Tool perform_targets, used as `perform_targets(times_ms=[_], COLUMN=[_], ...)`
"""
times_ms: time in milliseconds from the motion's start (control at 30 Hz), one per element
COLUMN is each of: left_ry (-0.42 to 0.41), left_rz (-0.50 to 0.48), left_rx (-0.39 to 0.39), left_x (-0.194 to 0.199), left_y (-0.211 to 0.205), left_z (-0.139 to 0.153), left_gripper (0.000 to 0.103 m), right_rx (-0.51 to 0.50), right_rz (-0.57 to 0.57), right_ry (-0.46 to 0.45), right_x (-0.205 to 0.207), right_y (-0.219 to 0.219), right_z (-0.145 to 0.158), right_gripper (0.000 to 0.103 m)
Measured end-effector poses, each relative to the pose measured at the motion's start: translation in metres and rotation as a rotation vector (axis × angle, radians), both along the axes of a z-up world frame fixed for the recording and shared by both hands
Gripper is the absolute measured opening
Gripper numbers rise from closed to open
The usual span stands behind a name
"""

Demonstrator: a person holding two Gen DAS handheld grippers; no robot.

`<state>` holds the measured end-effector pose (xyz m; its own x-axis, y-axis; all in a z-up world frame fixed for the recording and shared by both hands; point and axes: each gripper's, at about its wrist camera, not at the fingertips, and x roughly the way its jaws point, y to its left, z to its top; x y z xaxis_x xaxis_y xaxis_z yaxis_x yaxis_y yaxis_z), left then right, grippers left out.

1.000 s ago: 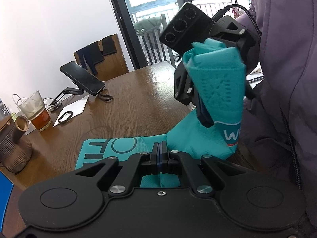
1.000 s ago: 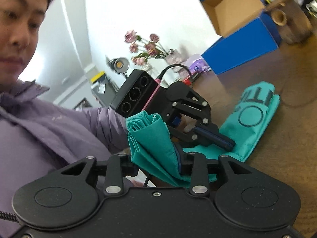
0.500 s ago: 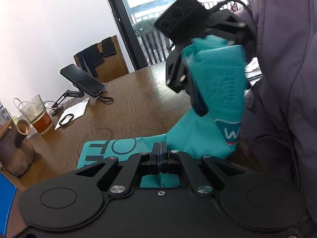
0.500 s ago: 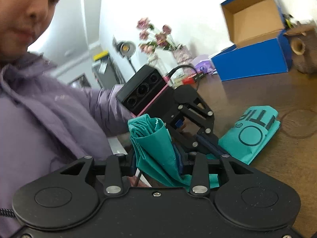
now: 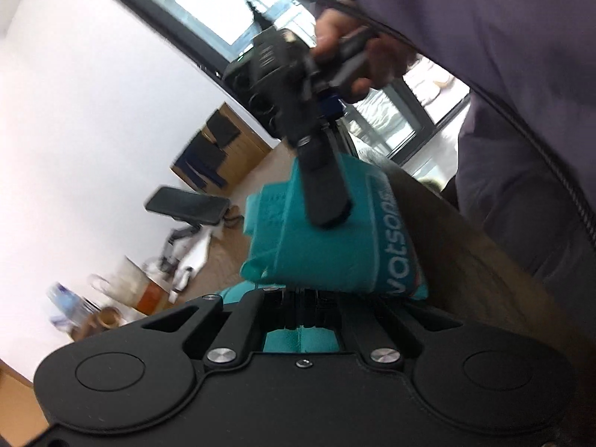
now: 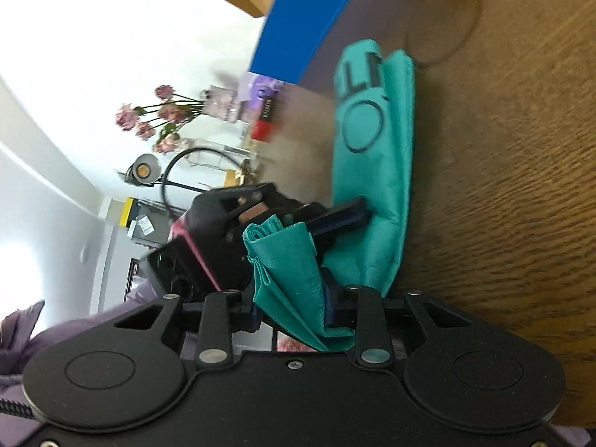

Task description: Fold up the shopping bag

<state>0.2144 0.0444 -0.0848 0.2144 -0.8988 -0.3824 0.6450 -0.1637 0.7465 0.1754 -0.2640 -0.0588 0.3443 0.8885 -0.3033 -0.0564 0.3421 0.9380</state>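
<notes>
Wood-grain table [image 6: 503,171] fills the right of the right wrist view, with a blue box [image 6: 309,18] at the top and pink flowers [image 6: 149,119] at left centre, none of which the left wrist view catches. That view, tilted and blurred, gives a white wall, a phone on a stand [image 5: 186,206] at left centre, and a drink glass [image 5: 151,292] lower left. Centre frame, the left gripper [image 5: 301,320] is pinched tight on the teal shopping bag [image 5: 327,246]. Over in the right wrist view, the right gripper [image 6: 294,309] is clamped on a bunched end of the bag [image 6: 376,171], while the rest lies flat on the table toward the upper right, printed letters showing.
</notes>
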Motion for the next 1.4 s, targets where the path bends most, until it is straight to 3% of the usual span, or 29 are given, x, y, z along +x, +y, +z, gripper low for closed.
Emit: perform_targets(times_ms=[133,233,300,333,400,567,700,800,933,1233,1400], left_ry=[-0.056,-0.042,-0.019,-0.008,0.012,-0.069,-0.087,-0.104,-0.073,0.087,0.157], left_rz=[-0.002,0.002,0.019,0.013,0.003,-0.136,-0.168,-0.176,-0.174,-0.188,-0.195], left_rx=[-0.018,-0.016,-0.009,-0.032,-0.08,-0.064,0.072,0.08,0.115,0.259,0.279], left_x=[-0.002,0.008,0.017,0.018,0.021,0.001,0.002,0.004,0.008,0.02,0.026], left_y=[0.007,0.021,0.031,0.036,0.047,0.041,0.022,0.016,0.001,-0.026,-0.029], left_z=[-0.004,0.006,0.017,0.026,0.043,0.047,0.03,0.022,0.026,0.046,0.049], left_gripper=[0.0,0.011,0.056,0.061,0.063,0.063,0.066,0.072,0.073,0.073,0.073], right_rx=[-0.002,0.004,0.017,0.024,0.026,0.045,0.052,0.067,0.102,0.206,0.211], right_rz=[-0.002,-0.012,-0.013,-0.012,-0.011,-0.033,-0.046,-0.062,-0.093,-0.218,-0.249], right_ry=[0.052,0.105,0.136,0.153,0.166,0.182,0.187,0.2,0.221,0.275,0.287], right_x=[0.006,0.009,0.012,0.014,0.016,0.018,0.018,0.018,0.017,0.009,0.002], right_y=[0.004,0.006,0.006,0.006,0.007,0.005,0.006,0.003,-0.002,-0.011,-0.021], right_z=[-0.004,-0.007,-0.009,-0.011,-0.012,-0.016,-0.016,-0.018,-0.022,-0.032,-0.032], right_gripper=[0.029,0.029,0.028,0.028,0.028,0.028,0.028,0.026,0.025,0.025,0.028])
